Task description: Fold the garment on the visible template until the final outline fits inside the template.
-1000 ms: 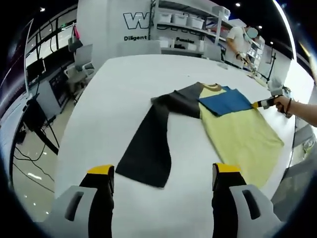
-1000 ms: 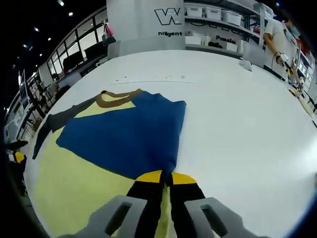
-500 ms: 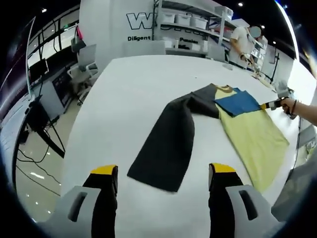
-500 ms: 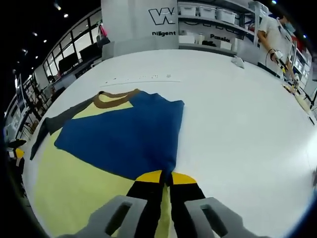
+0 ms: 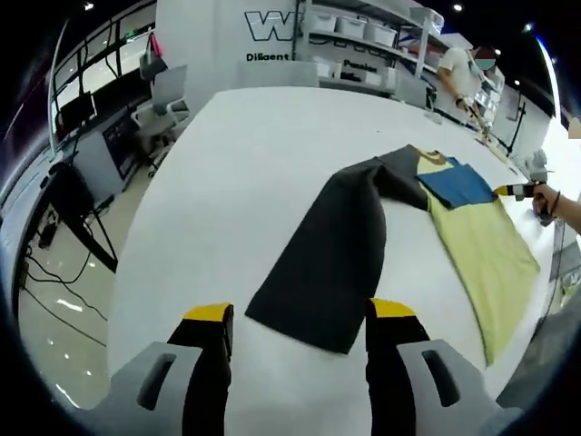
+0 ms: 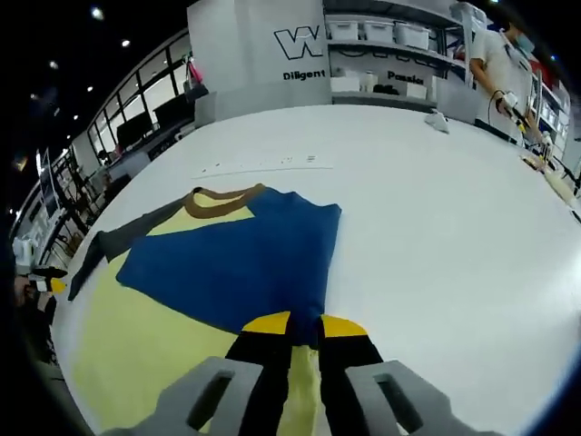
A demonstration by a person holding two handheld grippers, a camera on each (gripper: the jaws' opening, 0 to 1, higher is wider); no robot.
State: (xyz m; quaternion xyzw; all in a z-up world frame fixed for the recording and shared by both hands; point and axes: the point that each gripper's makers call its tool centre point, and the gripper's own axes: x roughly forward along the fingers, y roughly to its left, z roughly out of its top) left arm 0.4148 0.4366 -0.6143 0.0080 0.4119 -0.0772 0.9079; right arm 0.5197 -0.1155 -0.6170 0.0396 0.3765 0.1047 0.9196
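white table (image 5: 227, 182), shelving (image 6: 381, 36), perhaps storage bins

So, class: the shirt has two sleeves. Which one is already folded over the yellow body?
The blue sleeve: it lies across the yellow body, its end at the right gripper. The dark grey sleeve lies spread on the white table.

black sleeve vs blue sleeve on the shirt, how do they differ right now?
The black sleeve lies spread out flat, away from the yellow body; the blue sleeve is folded over onto it. The black sleeve is free, its cuff between the open left tongs; the blue sleeve's end is pinched in the right tongs. Both lie flat on the white table.
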